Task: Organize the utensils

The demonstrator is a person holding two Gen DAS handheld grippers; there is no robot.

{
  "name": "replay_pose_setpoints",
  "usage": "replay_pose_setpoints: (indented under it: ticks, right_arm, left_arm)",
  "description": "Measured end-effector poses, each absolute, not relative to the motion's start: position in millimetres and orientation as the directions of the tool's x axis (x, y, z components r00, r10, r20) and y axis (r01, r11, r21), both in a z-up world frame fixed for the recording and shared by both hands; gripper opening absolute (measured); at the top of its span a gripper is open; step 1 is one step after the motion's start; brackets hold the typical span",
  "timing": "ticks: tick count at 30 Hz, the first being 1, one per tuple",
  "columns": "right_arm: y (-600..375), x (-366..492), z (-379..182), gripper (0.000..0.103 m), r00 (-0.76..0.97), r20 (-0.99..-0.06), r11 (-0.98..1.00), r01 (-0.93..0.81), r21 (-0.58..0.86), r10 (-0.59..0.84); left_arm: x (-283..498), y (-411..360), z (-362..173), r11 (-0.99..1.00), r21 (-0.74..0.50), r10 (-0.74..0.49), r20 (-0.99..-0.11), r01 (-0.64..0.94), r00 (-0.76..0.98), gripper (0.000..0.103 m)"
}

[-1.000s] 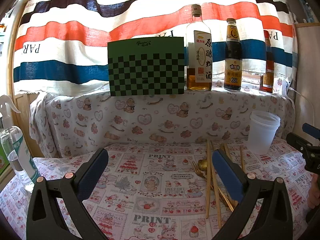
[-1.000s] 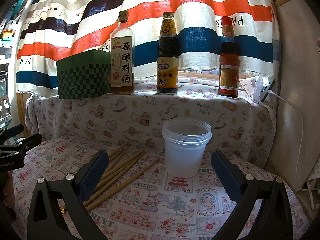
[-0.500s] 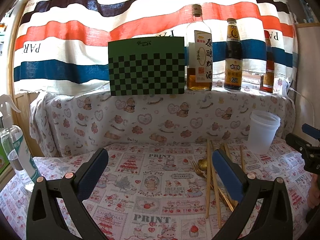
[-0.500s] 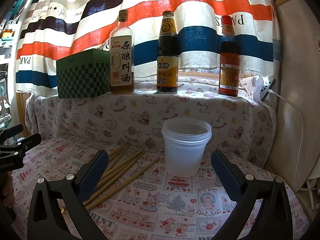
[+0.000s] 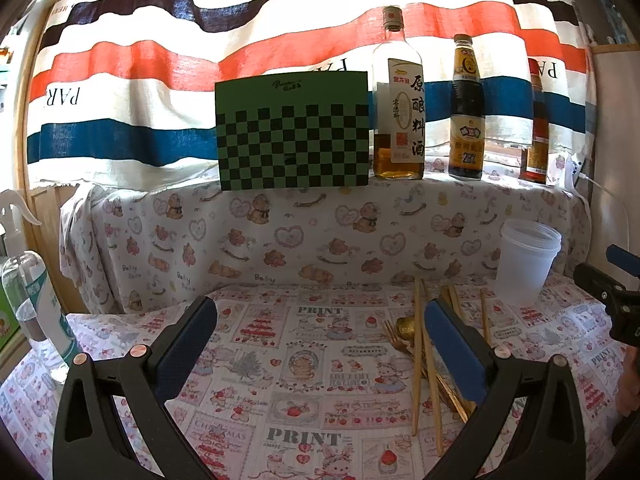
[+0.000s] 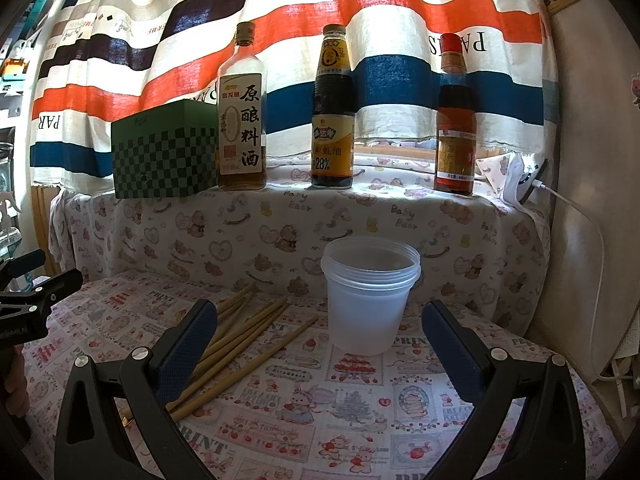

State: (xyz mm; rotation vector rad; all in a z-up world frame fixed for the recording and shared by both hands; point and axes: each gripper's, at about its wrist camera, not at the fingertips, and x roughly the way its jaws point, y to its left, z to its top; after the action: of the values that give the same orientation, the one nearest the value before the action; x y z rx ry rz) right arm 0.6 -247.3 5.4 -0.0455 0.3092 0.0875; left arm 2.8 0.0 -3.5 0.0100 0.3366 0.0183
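left gripper (image 5: pixel 320 336) spread, empty | right gripper (image 6: pixel 316 332) spread, empty | chopsticks (image 6: pixel 244 332) strewn at 10 o'clock of cup (image 6: pixel 370 294), judged awaiting collection

Your left gripper (image 5: pixel 320 320) is level and low, jaws spread wide, holding nothing. Your right gripper (image 6: pixel 318 322) is the same: level, jaws wide apart, empty, pads (image 6: pixel 188 344) bare.
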Motion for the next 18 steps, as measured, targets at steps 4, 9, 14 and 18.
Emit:
replay_pose_setpoints:
  ticks: [4, 9, 14, 18]
  right_arm:
    - [-247.6, 0.2, 5.4, 0.103, 0.947, -0.307, 0.994, -0.109, -0.021, 0.097]
    - [-243.9, -3.3, 6.7, 0.103, 0.95, -0.3, 0.994, -0.103, -0.038, 0.087]
    - [-242.9, 1.1, 6.2, 0.103, 0.945, -0.326, 0.997, -0.055, -0.05, 0.036]
    - [-249.2, -2.5, 7.0, 0.103, 0.952, -0.307, 0.999, -0.015, -0.031, 0.005]
  left_arm:
    - [3.2, 1.2, -3.8, 1.0, 0.001, 0.009, -0.335, -0.009, 0.942, 0.103]
    - [0.9, -3.6, -2.7, 1.0, 0.025, 0.014, -0.324, -0.006, 0.946, 0.103]
    - [4.5, -6.6, -3.9, 0.999, 0.023, -0.025, -0.357, 0.035, 0.934, 0.103]
    - [8.5, -5.6, -7.4, 0.994, -0.023, -0.109, -0.411, 0.109, 0.905, 0.103]
